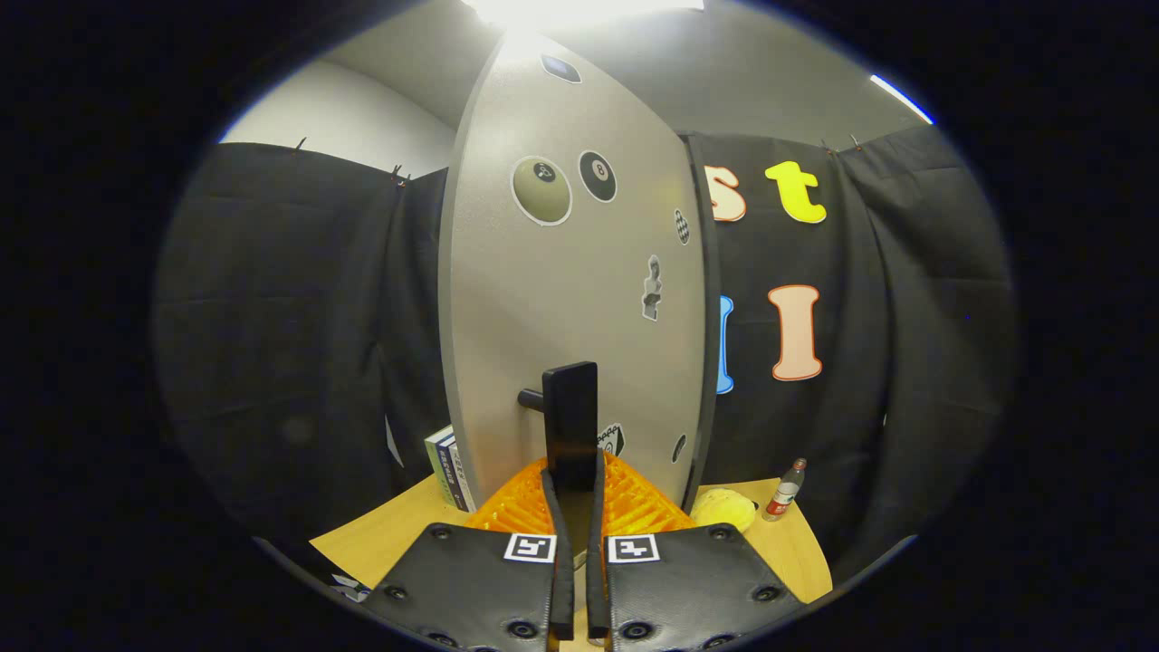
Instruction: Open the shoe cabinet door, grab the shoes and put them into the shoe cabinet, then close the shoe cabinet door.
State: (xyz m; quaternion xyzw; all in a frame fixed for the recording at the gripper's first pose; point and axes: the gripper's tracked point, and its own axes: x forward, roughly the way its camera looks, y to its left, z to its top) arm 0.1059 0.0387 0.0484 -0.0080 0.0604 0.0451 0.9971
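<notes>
Black and upright, the door handle (570,424) sits pinched between the jaws of the gripper (574,484), whose two fingers (552,534) are drawn in to a narrow gap and press on its lower end from both sides. Straight ahead at 12 o'clock stands the grey shoe cabinet door (579,299), dotted with stickers. An orange basket (634,507) lies just beyond the fingers. On the tabletop (389,539), books (450,468) stand at 10 o'clock, a yellow object (724,509) and a small bottle (784,491) at 2 o'clock.
</notes>
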